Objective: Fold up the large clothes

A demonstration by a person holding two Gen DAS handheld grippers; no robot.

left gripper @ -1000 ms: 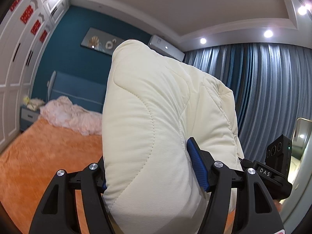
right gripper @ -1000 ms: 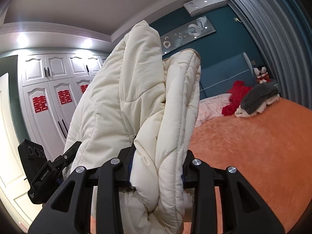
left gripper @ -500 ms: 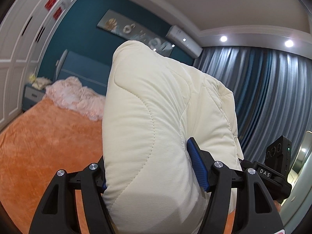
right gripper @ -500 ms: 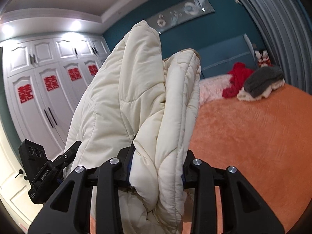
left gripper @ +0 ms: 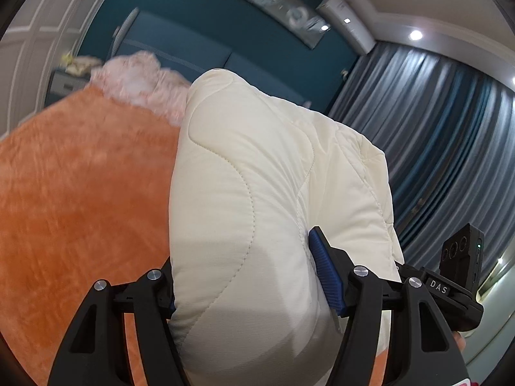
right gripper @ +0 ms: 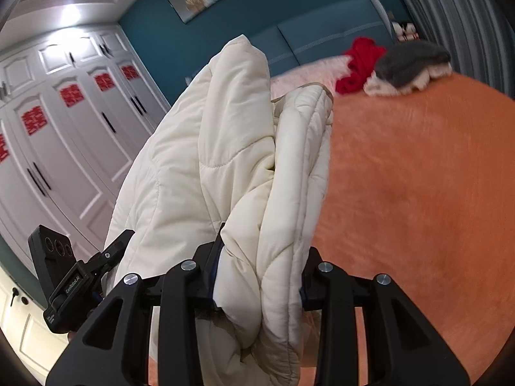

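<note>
Gripping the cream quilted coat (left gripper: 257, 209), the left gripper (left gripper: 244, 276) was clamped on a thick padded fold, the right gripper (right gripper: 257, 267) on bunched layers. Coat stood up between both pairs of jaws and spanned one gripper to the other, neither nearer. Orange bedspread (right gripper: 418, 193) lay ahead and below; probable laydown surface.

the left gripper (left gripper: 244, 276) is clamped on a thick fold of the cream quilted garment (left gripper: 264, 193), which bulges up and forward between both fingers. the blue ribbed pad (left gripper: 325, 273) of the right-hand finger presses into the fabric. beyond lies the orange bed cover (left gripper: 80, 193), with a pink heap (left gripper: 138, 80) near the blue headboard (left gripper: 180, 45). grey-blue curtains (left gripper: 444, 148) hang at right.
</note>
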